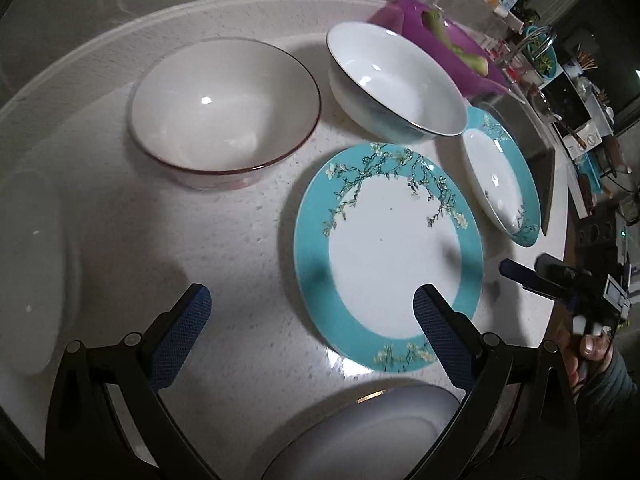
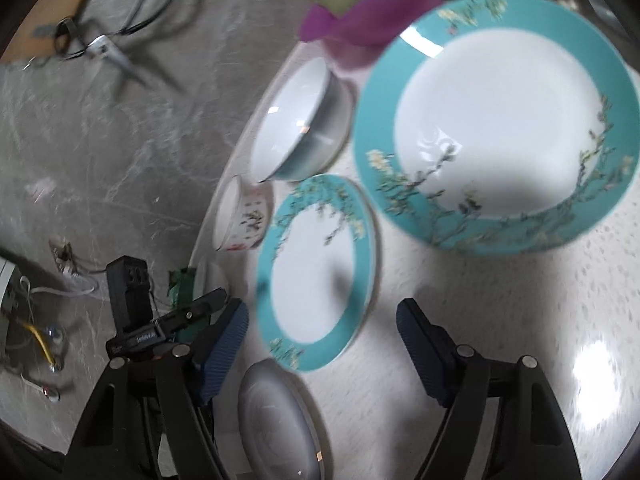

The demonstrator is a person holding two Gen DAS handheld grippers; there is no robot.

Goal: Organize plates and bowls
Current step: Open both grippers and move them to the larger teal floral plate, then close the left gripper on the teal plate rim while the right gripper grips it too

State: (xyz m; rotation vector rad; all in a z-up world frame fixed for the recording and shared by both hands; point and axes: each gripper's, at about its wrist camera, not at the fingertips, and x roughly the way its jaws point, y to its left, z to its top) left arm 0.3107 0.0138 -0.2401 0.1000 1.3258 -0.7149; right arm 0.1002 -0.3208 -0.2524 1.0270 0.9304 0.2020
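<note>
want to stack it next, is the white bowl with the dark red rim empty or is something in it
Empty. The white bowl with the dark red rim sits upright, and the left wrist view shows only its bare glossy inside with a light glint.

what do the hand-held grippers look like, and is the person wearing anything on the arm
Each hand-held gripper, left and right, has black angular fingers with silver rivets and dark blue textured pads. A grey sleeve covers the arm holding the right one.
</note>
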